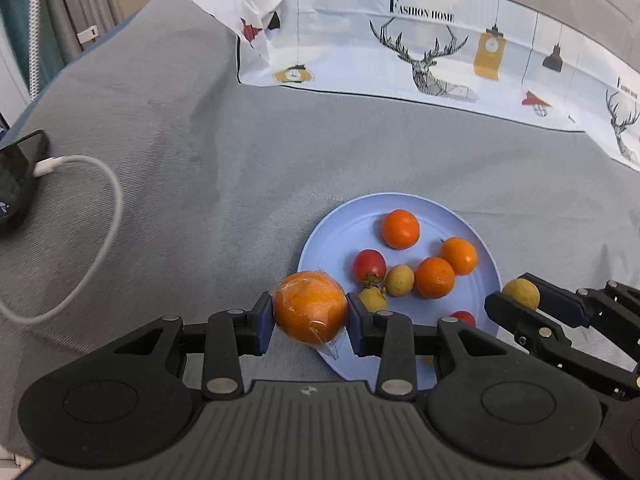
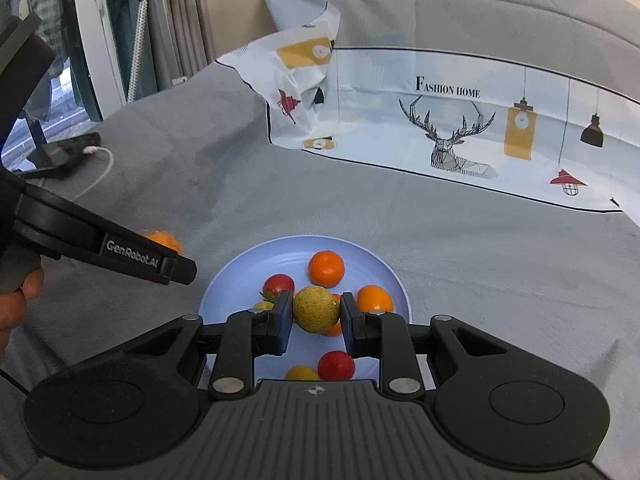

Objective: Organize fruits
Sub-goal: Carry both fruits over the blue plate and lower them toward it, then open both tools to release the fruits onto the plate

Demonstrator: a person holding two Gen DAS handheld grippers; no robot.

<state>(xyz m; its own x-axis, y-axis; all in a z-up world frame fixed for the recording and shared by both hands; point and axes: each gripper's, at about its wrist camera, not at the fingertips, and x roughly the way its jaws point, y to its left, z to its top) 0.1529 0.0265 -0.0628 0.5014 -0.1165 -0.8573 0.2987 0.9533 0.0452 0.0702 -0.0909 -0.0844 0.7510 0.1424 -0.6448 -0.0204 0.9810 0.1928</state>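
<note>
1. Left wrist view: the left tool (image 1: 310, 316) is clamped on a large orange wrapped in clear plastic film (image 1: 310, 307), its blue pads pressing both sides. The wrapped orange hangs over the near-left rim of a round pale-blue plastic plate (image 1: 332, 236) that lies on a grey fabric surface (image 1: 180, 128). On the plate lie three small oranges (image 1: 400, 229), a red tomato-like fruit (image 1: 369, 266) and small yellow fruits (image 1: 399, 280). At the right, the right tool (image 1: 520, 298) grips a round yellow-green fruit (image 1: 521, 293) over the plate's right edge.

2. Right wrist view: the right tool (image 2: 316, 314) is closed tight on the yellow-green fruit (image 2: 316, 309), above the plate (image 2: 248, 272). The left tool's black arm crosses at the left, with a person's hand (image 2: 16, 300) behind it. A white printed cloth with a deer drawing (image 2: 460, 140) lies beyond.
</note>
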